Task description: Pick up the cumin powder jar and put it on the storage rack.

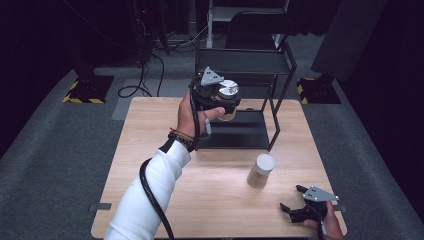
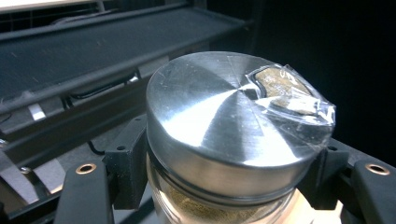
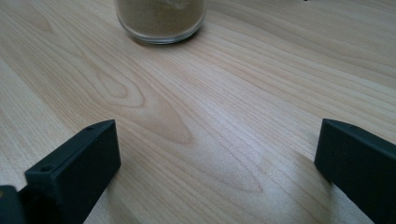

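Observation:
My left gripper (image 1: 226, 106) is raised over the far side of the table, shut on a glass spice jar (image 1: 228, 99) with a shiny metal lid (image 2: 219, 112). Brownish powder shows through the glass under the lid, and a taped label (image 2: 292, 95) sits on top. The jar hangs just in front of a black two-level rack (image 1: 245, 65). A second jar (image 1: 261, 170) with a white lid stands on the wooden table (image 1: 150, 125) at the right. Its base (image 3: 160, 21) appears ahead of my right gripper (image 1: 292, 199), which rests open near the table's front right corner.
The rack's lower shelf (image 1: 240, 131) lies flat on the table behind the held jar; its upper shelf (image 2: 93, 42) runs just beyond the lid. Cables and yellow-black striped stand bases (image 1: 87, 92) lie on the grey floor past the table.

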`<state>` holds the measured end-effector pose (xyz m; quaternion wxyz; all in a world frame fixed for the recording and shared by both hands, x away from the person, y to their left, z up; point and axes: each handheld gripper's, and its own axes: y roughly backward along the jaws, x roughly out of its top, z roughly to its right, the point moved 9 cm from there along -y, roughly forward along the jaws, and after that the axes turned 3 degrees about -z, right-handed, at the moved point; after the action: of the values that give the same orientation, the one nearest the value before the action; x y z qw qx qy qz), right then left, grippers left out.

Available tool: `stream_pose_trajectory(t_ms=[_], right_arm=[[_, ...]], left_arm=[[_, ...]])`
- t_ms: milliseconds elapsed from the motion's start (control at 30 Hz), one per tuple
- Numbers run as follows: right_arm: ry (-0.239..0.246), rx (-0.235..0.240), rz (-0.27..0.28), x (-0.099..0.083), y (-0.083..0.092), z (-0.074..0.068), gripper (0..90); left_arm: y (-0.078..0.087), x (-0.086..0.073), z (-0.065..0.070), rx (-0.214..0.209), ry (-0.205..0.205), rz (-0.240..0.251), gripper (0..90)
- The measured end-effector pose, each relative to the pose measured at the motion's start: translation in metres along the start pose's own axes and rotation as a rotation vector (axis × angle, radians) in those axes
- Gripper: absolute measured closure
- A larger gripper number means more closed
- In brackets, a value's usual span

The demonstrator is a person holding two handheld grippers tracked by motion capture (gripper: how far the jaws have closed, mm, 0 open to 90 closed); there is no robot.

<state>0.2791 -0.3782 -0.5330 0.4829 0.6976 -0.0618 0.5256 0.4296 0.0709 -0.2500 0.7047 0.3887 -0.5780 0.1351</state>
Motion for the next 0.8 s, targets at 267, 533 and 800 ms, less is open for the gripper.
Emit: stream_pose_trajectory(t_ms=[267,533,800], right_arm=[[0.0,0.0,-0.001,0.0,0.0,0.0,0.0],[0.0,0.0,-0.001,0.0,0.0,0.0,0.0],[0.0,0.0,-0.001,0.0,0.0,0.0,0.0]], left_arm=[[0.002,0.022,-0.01,-0.009,0.021,0.003,31.1],[0.004,0.04,-0.017,-0.009,0.0,-0.002,31.2],[0.002,0.059,-0.018,-0.006,-0.008,-0.008,31.2]])
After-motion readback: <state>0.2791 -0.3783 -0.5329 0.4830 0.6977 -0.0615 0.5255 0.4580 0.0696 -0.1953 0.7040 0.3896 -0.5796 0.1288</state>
